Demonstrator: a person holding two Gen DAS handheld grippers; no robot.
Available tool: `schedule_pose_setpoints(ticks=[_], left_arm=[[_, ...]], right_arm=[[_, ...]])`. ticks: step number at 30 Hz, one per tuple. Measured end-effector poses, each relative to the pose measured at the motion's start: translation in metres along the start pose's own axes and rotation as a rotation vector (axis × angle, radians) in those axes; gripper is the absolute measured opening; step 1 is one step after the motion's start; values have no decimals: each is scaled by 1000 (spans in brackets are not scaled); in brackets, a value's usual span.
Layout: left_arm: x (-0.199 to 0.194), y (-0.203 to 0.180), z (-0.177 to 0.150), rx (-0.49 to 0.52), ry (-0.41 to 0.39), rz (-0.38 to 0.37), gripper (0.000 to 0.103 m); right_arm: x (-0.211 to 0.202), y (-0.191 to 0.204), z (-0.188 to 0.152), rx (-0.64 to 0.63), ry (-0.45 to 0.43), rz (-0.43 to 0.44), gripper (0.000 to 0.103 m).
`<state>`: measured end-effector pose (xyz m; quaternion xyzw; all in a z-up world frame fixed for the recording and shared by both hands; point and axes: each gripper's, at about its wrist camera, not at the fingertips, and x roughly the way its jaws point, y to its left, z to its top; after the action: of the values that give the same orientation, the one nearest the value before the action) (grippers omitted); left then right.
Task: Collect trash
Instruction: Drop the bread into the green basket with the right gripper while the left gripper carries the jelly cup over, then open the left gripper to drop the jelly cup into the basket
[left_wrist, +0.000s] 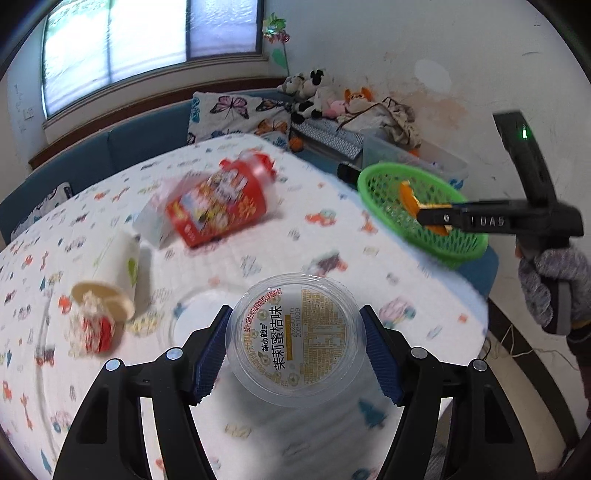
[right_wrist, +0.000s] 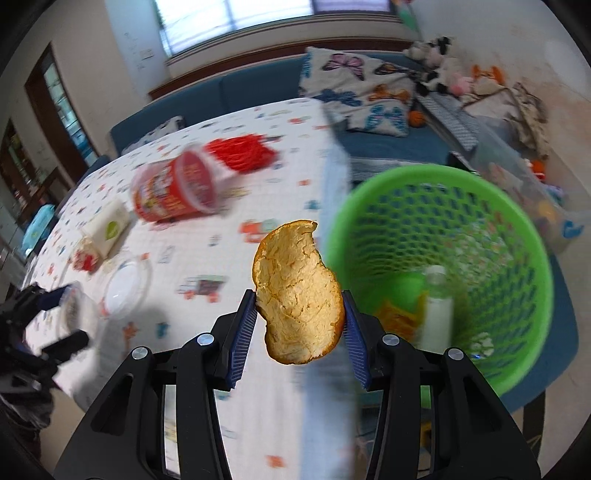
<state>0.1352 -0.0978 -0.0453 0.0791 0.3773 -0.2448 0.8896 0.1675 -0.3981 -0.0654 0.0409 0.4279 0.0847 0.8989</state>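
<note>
Two tools are seen above a counter (left_wrist: 258, 258) covered with a patterned cloth. The left tool (left_wrist: 295, 347) is closed on a clear plastic cup (left_wrist: 295, 339) with a printed lid, gripped at both sides by the blue pads and held just above the counter's near edge. The right tool (right_wrist: 300, 325) is clamped on a piece of orange peel (right_wrist: 297, 291), held up beside a green mesh basket (right_wrist: 517, 229) past the counter's edge, in which a bottle (right_wrist: 437, 295) lies. A red tub (left_wrist: 221, 206) and a paper cup (left_wrist: 118, 266) are left lying on the counter.
</note>
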Motion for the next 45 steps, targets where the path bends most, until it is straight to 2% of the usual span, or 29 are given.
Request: schedule_pose_setpoints(ticks=[7, 12, 16, 20, 33, 38, 45], left_arm=[[9, -26, 43, 46, -33, -33, 67], [17, -45, 74, 65, -49, -58, 67], [24, -59, 96, 81, -63, -68, 67], [37, -74, 115, 92, -55, -93, 67], [95, -129, 142, 168, 17, -125, 67], [124, -144, 147, 166, 70, -136, 67], [146, -164, 153, 187, 101, -144, 68]], right_arm=[[1, -52, -8, 75, 17, -73, 47], [6, -77, -14, 130, 31, -74, 49], [10, -90, -16, 159, 27, -67, 58], [6, -97, -16, 173, 16, -63, 60], [-20, -111, -27, 171, -16, -78, 68], [-20, -115, -34, 174, -6, -77, 72], [-15, -116, -39, 169, 7, -68, 73]])
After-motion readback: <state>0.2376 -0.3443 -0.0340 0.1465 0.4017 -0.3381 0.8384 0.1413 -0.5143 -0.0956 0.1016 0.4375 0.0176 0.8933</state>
